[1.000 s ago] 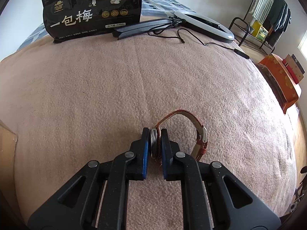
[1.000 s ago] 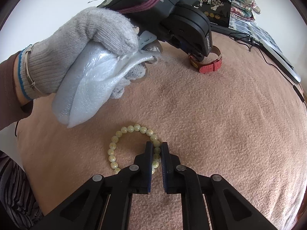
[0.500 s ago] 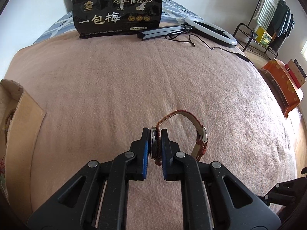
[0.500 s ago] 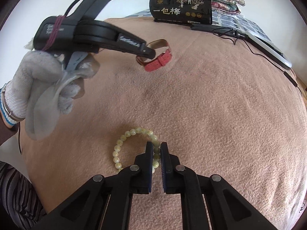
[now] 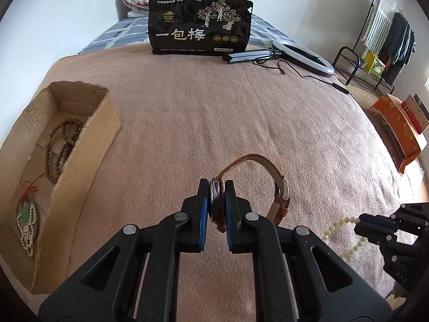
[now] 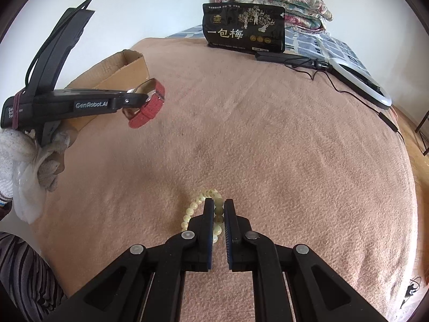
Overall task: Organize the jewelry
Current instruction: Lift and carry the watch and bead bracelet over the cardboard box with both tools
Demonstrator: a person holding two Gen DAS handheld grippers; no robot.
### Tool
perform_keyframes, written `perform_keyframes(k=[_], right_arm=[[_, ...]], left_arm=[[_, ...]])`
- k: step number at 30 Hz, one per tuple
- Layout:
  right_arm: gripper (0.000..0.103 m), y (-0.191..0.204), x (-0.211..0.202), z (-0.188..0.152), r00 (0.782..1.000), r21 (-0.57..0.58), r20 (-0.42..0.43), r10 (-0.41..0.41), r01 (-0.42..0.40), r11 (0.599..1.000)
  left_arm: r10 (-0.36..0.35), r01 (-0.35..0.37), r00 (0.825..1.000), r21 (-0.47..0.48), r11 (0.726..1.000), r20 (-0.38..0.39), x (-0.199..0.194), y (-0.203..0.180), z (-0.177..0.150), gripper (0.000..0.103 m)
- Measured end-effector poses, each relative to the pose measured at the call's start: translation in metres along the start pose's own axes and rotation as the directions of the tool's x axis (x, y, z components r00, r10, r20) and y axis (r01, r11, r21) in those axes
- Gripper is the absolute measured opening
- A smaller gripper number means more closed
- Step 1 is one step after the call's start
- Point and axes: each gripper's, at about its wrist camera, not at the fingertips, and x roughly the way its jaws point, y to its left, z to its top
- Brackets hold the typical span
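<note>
A big pink blanket [image 5: 241, 123] covers the bed, and only the left wrist view looks down into the cardboard box [image 5: 88, 145], where a brown bead necklace [image 5: 61, 147] and a small white bead string [image 5: 26, 230] lie. Only the right wrist view shows the gloved hand [image 6: 24, 166] and the words "GenRobot.AI" on the left gripper [image 6: 146, 98], which squeezes a red-strap watch [image 5: 257, 185] in the air near the box. The right gripper [image 6: 219, 209] pinches a pale bead bracelet [image 6: 198, 209] just over the blanket, and the black bag [image 5: 201, 26] at the back reads "一包梅".
</note>
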Motion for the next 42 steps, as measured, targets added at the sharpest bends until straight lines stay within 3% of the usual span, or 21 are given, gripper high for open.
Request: perform_keyframes(k=[21, 42], right_arm=[[0.005, 0.035, -0.038, 0.04, 0.995, -0.038, 0.095, -0.013, 0.017, 0.999], [0.005, 0.132, -0.026, 0.117, 0.979, -0.138, 0.166, 0.117, -0.094, 0.986]], left_arm=[[0.043, -0.038, 0.993, -0.049, 0.998, 0.109, -0.09, 0.057, -0.032, 0.009], [0.194, -0.171, 0.974, -0.178, 0.969, 0.12, -0.139, 0.175, -0.062, 0.009]])
